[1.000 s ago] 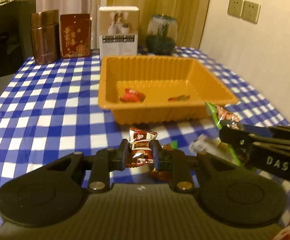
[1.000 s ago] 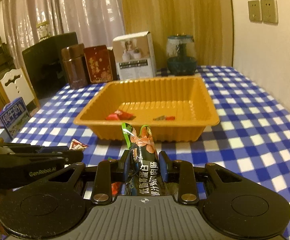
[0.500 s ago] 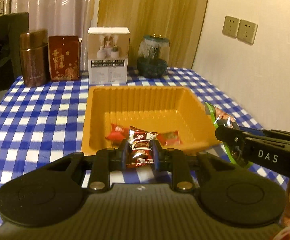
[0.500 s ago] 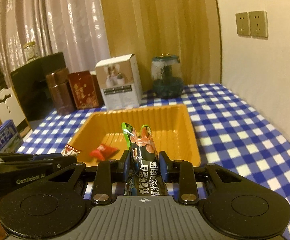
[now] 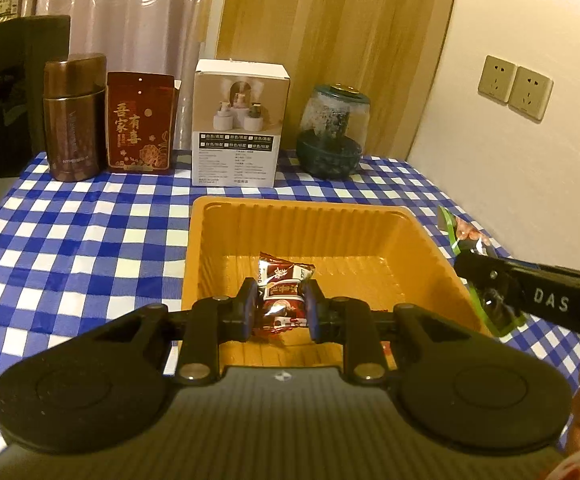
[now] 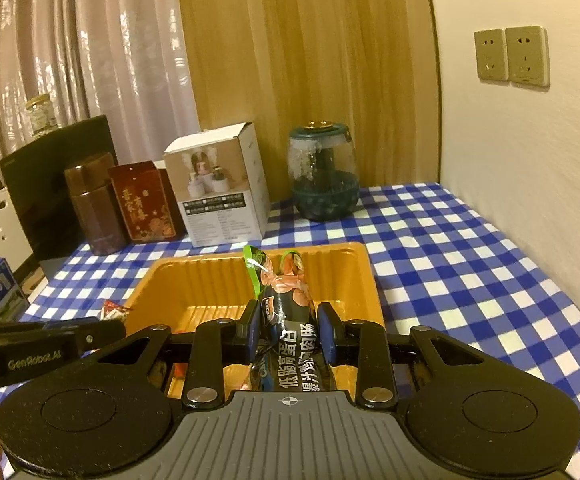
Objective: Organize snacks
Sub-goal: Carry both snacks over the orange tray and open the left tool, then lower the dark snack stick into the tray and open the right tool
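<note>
My left gripper (image 5: 281, 309) is shut on a small red and white candy packet (image 5: 281, 290), held above the near part of the orange tray (image 5: 310, 222). In the right wrist view my right gripper (image 6: 289, 330) is shut on a long dark sausage packet (image 6: 290, 320) with a green edge, its tip over the orange tray (image 6: 194, 280). The sausage packet (image 5: 464, 234) and the right gripper also show at the right of the left wrist view. The left gripper and its candy packet (image 6: 111, 311) show at the left of the right wrist view.
At the back of the blue checked tablecloth (image 5: 82, 240) stand a brown tin (image 5: 73, 120), a red box (image 5: 140, 124), a white carton (image 5: 239, 124) and a glass jar (image 5: 332, 132). A wall (image 6: 530, 140) borders the right side. A dark chair back (image 5: 14, 92) stands at far left.
Both grippers have moved forward and a little up with their packets, from in front of the tray to above its near edge. The snacks lying in the tray are now hidden behind the grippers.
</note>
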{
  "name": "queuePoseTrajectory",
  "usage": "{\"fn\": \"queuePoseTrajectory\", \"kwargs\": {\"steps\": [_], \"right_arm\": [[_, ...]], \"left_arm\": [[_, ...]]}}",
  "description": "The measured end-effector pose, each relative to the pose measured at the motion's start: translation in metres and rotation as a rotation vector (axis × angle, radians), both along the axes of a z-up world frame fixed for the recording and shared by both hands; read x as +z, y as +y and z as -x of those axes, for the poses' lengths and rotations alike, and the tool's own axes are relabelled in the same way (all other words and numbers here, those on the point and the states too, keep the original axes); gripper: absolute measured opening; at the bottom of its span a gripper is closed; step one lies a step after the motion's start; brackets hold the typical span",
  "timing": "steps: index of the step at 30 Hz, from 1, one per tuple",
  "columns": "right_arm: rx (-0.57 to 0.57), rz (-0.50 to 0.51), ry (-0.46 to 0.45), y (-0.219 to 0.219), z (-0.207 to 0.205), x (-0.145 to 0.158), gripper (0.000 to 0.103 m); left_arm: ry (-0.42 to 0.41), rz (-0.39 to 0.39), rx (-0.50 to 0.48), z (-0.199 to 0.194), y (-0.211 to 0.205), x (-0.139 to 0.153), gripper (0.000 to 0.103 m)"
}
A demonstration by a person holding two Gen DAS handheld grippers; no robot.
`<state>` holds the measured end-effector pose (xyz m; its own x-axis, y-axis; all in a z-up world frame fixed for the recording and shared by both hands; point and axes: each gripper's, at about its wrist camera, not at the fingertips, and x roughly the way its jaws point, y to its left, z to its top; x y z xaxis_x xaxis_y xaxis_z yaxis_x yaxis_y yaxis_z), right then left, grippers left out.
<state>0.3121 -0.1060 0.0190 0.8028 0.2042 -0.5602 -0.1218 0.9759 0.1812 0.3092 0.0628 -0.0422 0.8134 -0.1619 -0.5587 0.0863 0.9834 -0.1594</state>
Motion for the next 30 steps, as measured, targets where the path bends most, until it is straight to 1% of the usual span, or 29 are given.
{"fn": "queuePoseTrajectory", "kwargs": {"steps": [4,9,16,17,18,30], "right_arm": [[-0.003,-0.012,0.029,0.001,-0.011,-0.008,0.031],[-0.001,-0.005,0.032,0.003,-0.018,-0.012,0.031],[-0.014,-0.008,0.040,-0.001,-0.020,-0.014,0.031],[-0.016,-0.011,0.042,-0.001,-0.020,-0.014,0.031],[-0.017,-0.013,0.043,-0.002,-0.020,-0.014,0.031],[-0.025,-0.032,0.046,-0.005,-0.020,-0.015,0.031]], "left_arm": [[-0.001,-0.004,-0.005,-0.007,-0.001,-0.004,0.022],[-0.005,-0.001,-0.016,-0.014,-0.004,-0.007,0.022],[-0.022,0.033,-0.038,-0.025,-0.010,-0.012,0.023],[-0.025,0.037,-0.037,-0.026,-0.011,-0.014,0.027],[-0.021,0.039,-0.036,-0.027,-0.010,-0.015,0.035],[-0.020,0.035,0.069,-0.019,0.022,-0.011,0.036]]}}
